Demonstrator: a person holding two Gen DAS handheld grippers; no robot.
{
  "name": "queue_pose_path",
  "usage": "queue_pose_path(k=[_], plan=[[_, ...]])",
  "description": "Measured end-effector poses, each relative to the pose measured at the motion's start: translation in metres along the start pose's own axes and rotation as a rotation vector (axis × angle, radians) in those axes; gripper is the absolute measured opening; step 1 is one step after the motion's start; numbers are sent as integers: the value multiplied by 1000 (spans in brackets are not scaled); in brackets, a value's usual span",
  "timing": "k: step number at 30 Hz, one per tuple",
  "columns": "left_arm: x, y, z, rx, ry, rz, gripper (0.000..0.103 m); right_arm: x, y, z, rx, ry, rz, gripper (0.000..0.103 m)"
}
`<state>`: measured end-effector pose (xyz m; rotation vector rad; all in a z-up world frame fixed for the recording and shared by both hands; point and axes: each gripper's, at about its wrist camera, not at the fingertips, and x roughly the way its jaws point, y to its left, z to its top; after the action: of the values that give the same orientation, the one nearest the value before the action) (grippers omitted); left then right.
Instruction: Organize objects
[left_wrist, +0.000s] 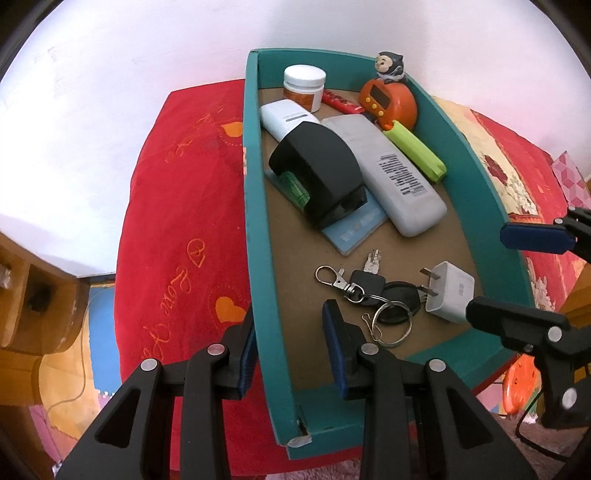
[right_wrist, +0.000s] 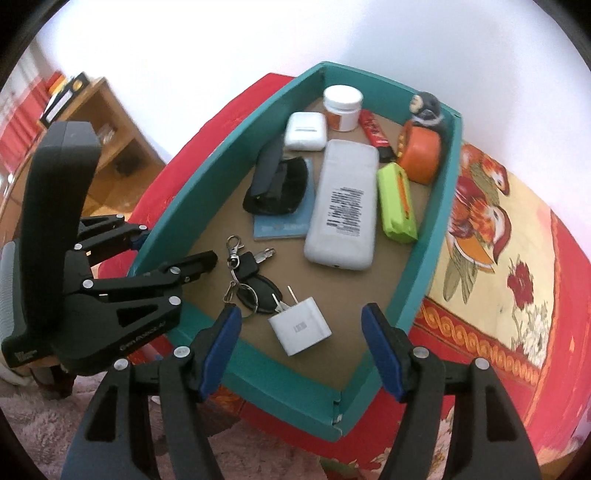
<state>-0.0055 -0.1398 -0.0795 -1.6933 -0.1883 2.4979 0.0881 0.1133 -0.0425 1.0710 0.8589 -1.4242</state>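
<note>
We find the teal tray (right_wrist: 448, 173) on a red patterned cloth (left_wrist: 177, 206), white wall (left_wrist: 147, 44) behind, wooden shelf (right_wrist: 110, 122) aside. Left gripper (left_wrist: 291, 347) clamps the tray's side wall. Right gripper (right_wrist: 301, 354) hangs spread and empty above the white charger (right_wrist: 299, 330), by the keys (right_wrist: 245, 273).

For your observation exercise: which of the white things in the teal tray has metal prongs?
The small white charger plug, beside the keys; the others have no prongs.
</note>
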Motion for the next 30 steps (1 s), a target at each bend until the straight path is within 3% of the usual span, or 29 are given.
queue_pose_path(k=[2,4,6,8,18,30], plan=[[-1,1,0,12,2,-11,34,-7,-5,-6,40,-13,-3,68],[-4,2,0,33,-1,-25,46,-17,-14,-13,86,-34,0,68],[-7,1,0,54,-12,-26,71,-14,-9,-2,115,-53,7,68],[-11,1,0,70,-32,-30,78,-20,-12,-5,143,-78,10,68],[-41,-6,7,57,-124,18,91,-20,-28,-11,231,-145,23,69],[-81,-49,29,-63,-178,46,91,-51,-67,-14,281,-229,47,70]])
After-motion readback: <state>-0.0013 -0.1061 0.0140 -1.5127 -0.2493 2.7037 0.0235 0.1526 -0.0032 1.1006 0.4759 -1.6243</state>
